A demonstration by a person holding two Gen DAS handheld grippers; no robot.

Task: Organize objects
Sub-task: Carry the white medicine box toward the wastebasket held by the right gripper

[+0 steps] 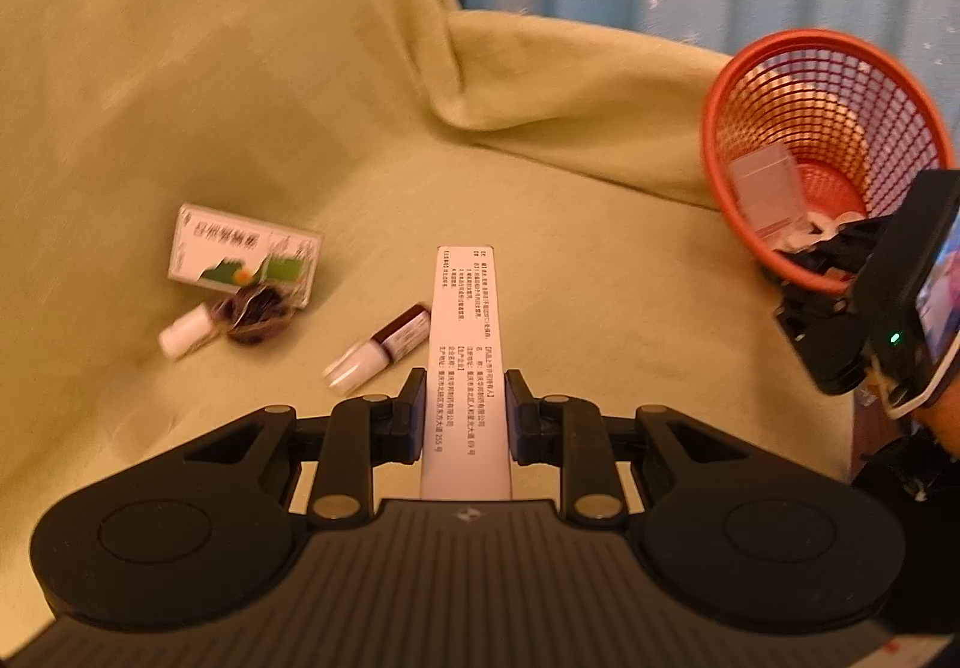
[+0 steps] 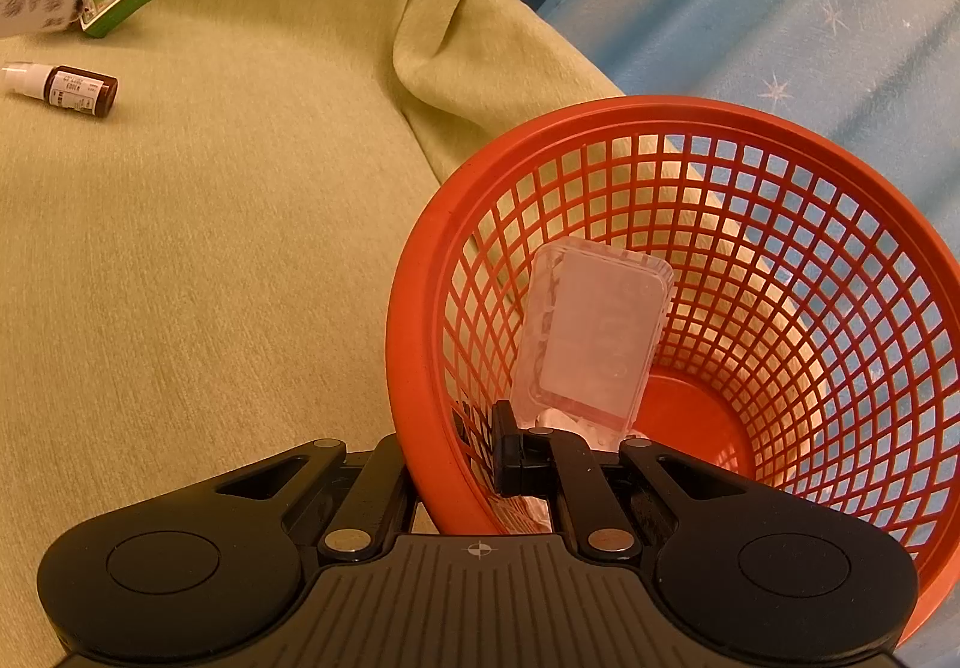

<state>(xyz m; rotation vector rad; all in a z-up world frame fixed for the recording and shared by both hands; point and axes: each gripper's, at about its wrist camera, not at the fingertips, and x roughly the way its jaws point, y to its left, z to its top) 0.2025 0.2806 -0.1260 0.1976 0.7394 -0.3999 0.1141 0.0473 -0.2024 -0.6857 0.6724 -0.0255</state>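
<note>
Left tool (image 1: 465, 410) grips white box (image 1: 465, 344); right tool (image 2: 480, 455) — clamped on basket rim (image 2: 414, 368).

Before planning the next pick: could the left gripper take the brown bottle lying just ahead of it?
Probably not yet. The left gripper is shut on the white box, so its jaws are occupied; the brown bottle itself lies uncovered on the green cloth.

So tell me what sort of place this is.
Probably a home living room or bedroom: a soft green plush cover draped over a couch or bed, a blue star-patterned curtain behind, and an orange plastic mesh basket.
</note>
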